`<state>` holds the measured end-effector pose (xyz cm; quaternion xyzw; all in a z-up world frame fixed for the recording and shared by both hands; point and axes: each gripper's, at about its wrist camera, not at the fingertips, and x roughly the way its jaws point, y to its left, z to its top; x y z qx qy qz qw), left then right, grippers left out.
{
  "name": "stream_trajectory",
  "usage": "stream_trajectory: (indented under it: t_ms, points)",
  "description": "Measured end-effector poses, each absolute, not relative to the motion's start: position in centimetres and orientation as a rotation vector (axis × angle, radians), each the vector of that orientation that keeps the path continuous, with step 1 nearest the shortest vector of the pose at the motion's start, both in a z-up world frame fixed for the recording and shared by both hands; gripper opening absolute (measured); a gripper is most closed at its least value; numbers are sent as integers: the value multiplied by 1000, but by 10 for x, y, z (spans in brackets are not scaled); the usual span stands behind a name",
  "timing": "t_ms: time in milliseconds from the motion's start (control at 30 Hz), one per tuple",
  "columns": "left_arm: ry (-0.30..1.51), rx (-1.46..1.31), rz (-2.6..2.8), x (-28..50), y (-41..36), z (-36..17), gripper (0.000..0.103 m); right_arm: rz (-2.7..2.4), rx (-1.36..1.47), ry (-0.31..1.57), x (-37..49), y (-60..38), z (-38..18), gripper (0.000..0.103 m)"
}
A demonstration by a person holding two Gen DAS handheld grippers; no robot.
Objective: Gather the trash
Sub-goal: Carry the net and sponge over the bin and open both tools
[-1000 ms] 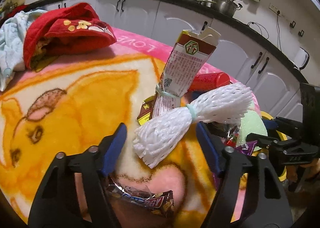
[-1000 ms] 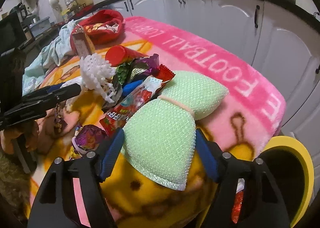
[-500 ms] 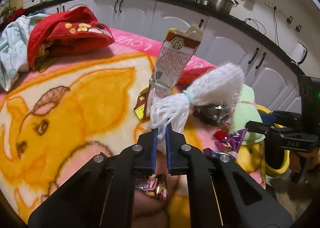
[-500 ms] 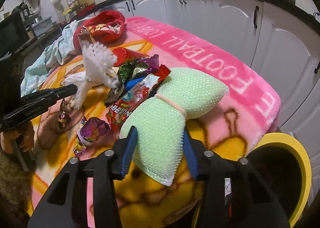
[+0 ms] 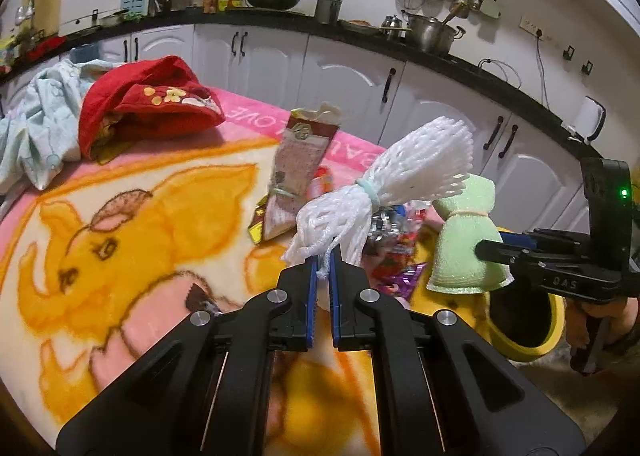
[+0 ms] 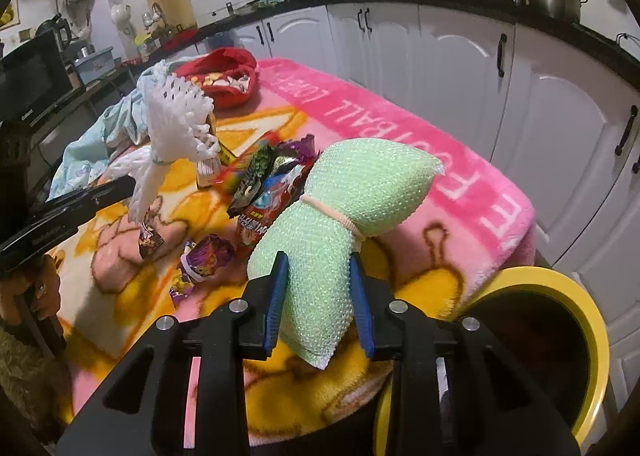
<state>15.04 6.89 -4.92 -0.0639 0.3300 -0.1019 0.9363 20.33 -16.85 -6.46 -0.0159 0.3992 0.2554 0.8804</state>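
My left gripper (image 5: 325,256) is shut on the frayed end of a white foam net bundle (image 5: 404,171), which hangs clear above the blanket; the right wrist view shows the same bundle (image 6: 176,123) raised at the left. The jaws of my right gripper (image 6: 318,264) are closing, and its blue pads press on the lower half of a green bubble-wrap bundle (image 6: 340,207) tied with a rubber band. That green bundle (image 5: 464,240) is lifted near the table's edge. A yellow-rimmed bin (image 6: 592,320) stands just below, to the right of the table.
Snack wrappers (image 6: 264,183) and a purple candy wrapper (image 6: 204,260) lie in a heap on the pink and yellow blanket (image 6: 400,115). A tied drink carton (image 5: 296,171) stands among them. Red cloth (image 5: 148,115) and pale blue cloth (image 5: 36,127) lie at the far side. White kitchen cabinets ring the table.
Both grippers went from open around their bundles to closed on them. The white net and the green bundle have both risen off the blanket.
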Motion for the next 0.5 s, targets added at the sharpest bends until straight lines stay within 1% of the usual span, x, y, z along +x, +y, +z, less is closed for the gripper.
stream_trajectory:
  t_ms: [500]
  points:
    - [603, -124, -235, 125, 34, -25, 2, 531, -4, 727, 177, -202, -35, 28]
